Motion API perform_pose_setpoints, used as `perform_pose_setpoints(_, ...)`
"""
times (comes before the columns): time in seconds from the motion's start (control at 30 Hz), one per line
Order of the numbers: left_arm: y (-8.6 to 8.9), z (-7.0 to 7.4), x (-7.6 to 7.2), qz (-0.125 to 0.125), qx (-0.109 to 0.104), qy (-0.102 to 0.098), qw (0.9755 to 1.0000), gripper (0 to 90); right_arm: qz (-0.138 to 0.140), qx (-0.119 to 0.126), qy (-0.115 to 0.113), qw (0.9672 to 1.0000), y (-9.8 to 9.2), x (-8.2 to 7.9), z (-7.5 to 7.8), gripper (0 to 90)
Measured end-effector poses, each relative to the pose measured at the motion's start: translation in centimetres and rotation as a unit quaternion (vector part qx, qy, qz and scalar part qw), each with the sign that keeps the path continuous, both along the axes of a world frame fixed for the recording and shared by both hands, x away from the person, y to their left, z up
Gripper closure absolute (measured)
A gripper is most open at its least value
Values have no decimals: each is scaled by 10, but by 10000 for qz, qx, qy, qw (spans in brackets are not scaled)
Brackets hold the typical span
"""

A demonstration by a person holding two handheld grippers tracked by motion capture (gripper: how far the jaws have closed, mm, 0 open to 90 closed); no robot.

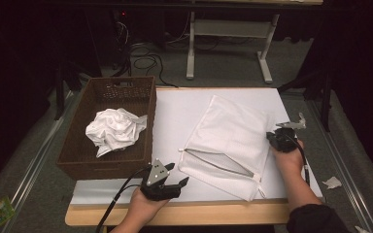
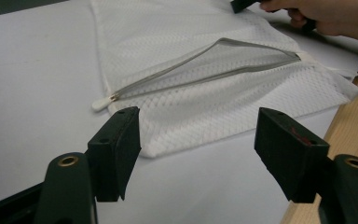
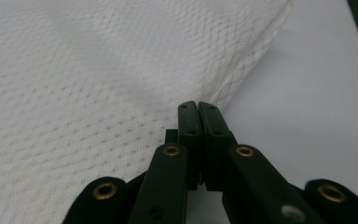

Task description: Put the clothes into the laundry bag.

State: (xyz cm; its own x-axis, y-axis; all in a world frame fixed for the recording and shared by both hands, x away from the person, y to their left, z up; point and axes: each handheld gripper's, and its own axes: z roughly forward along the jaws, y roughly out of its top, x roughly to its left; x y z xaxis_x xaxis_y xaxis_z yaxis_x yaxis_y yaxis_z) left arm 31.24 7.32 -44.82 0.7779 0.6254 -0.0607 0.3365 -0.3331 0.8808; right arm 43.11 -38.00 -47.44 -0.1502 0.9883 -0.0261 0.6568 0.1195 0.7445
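A white mesh laundry bag (image 1: 228,136) lies flat on the white table cover, its grey zipper (image 2: 205,65) open along the near edge. The zipper pull (image 2: 101,103) rests at the bag's left corner. My left gripper (image 1: 177,174) hovers near the table's front edge with its jaws wide apart and nothing between them; in the left gripper view (image 2: 198,149) it faces the bag's zipper side. My right gripper (image 1: 270,136) is at the bag's right edge. Its jaws (image 3: 198,105) are pressed together on the edge of the mesh (image 3: 98,93), which puckers toward them.
A brown woven basket (image 1: 148,121) stands at the table's left and holds a crumpled white cloth (image 1: 115,130). The wooden table edge (image 1: 213,213) runs along the front. Cables and a white frame (image 1: 190,53) are on the floor behind.
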Motion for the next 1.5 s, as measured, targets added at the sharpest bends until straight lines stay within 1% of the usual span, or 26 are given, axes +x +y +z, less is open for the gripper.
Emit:
perform_pose_setpoints(0.07, -1, -1, 0, 1, 10, 2, 10000, 317, -63, -23, -52, 10000, -9, -11, 0, 892)
perform_pose_setpoints(0.1, -1, -1, 1, 10, 8, 5, 10000, 317, -83, -98, -70, 9999, -13, -17, 0, 892)
perform_pose_setpoints(0.17, -2, -2, 2, -10, -40, 11, 10000, 317, -112, -57, -58, 9999, -22, -29, -2, 886)
perform_pose_setpoints(0.23, -2, -2, 2, -21, -27, 12, 10000, 317, -81, -57, -85, 9999, -23, -30, -2, 886)
perform_pose_setpoints(0.27, -3, -2, 2, -15, -16, 13, 10000, 316, -57, -99, -164, 9998, -22, -32, -1, 878)
perform_pose_setpoints(0.3, -3, -2, 2, 3, -2, 4, 10000, 312, -33, -130, -165, 9998, -21, -33, 1, 867)
perform_pose_setpoints(0.33, -4, -2, 2, 8, -16, 14, 10000, 306, -24, -91, -282, 9996, -18, -34, 3, 813)
perform_pose_setpoints(0.37, -4, -2, 2, 8, -16, 14, 10000, 306, -24, -91, -282, 9996, -18, -34, 3, 813)
perform_pose_setpoints(0.4, -4, -2, 2, 3, -34, 9, 10000, 306, -39, -65, -309, 9995, -18, -35, 4, 774)
perform_pose_setpoints(0.5, -4, -2, 1, -30, -101, 18, 9999, 306, 46, -13, -539, 9985, -18, -40, 10, 652)
perform_pose_setpoints(0.57, -5, -1, 0, -49, -101, 5, 9999, 306, 67, 105, -708, 9974, -17, -45, 14, 567)
perform_pose_setpoints(0.63, -5, -2, 0, -52, -79, -7, 10000, 306, 111, 233, -816, 9963, -17, -50, 17, 476)
perform_pose_setpoints(0.7, -5, -2, 0, -70, -57, 1, 10000, 306, 135, 185, -848, 9961, -15, -55, 17, 391)
perform_pose_setpoints(0.73, -5, -2, -1, -64, -59, -18, 10000, 306, 194, 167, -877, 9958, -13, -60, 18, 312)
perform_pose_setpoints(0.8, -5, -2, -1, -70, -62, -25, 10000, 306, 218, 186, -876, 9957, -11, -62, 18, 293)
perform_pose_setpoints(0.9, -6, -2, 0, -74, -57, -42, 9999, 305, 397, 211, -897, 9950, -2, -71, 20, 248)
perform_pose_setpoints(0.97, -6, -3, 0, -78, -41, -38, 10000, 304, 586, 250, -997, 9930, 9, -81, 25, 217)
perform_pose_setpoints(1.03, -6, -3, 0, -92, -29, -38, 9999, 303, 624, 295, -1011, 9925, 12, -83, 27, 203)
perform_pose_setpoints(1.1, -7, -3, 0, -84, -23, -54, 9999, 303, 730, 320, -1059, 9912, 22, -91, 30, 182)
perform_pose_setpoints(1.13, -7, -3, 0, -88, -25, -56, 9999, 300, 841, 339, -1115, 9896, 31, -97, 33, 175)
perform_pose_setpoints(1.17, -7, -3, 0, -89, -18, -65, 9999, 300, 841, 339, -1115, 9896, 31, -97, 33, 175)
perform_pose_setpoints(1.3, -6, -4, 0, -98, 1, -84, 9999, 294, 1153, 321, -1251, 9849, 59, -117, 40, 167)
perform_pose_setpoints(1.37, -6, -4, 0, -98, 3, -91, 9999, 292, 1160, 346, -1265, 9845, 63, -120, 41, 160)
perform_pose_setpoints(1.4, -5, -4, 0, -83, 6, -110, 9999, 292, 1194, 449, -1211, 9844, 69, -127, 43, 161)
perform_pose_setpoints(1.43, -5, -4, 1, -64, -30, -133, 9999, 292, 1191, 474, -1128, 9853, 72, -131, 45, 164)
perform_pose_setpoints(1.5, -2, -4, 1, -87, -94, -158, 9998, 293, 1191, 443, -1107, 9857, 74, -132, 46, 166)
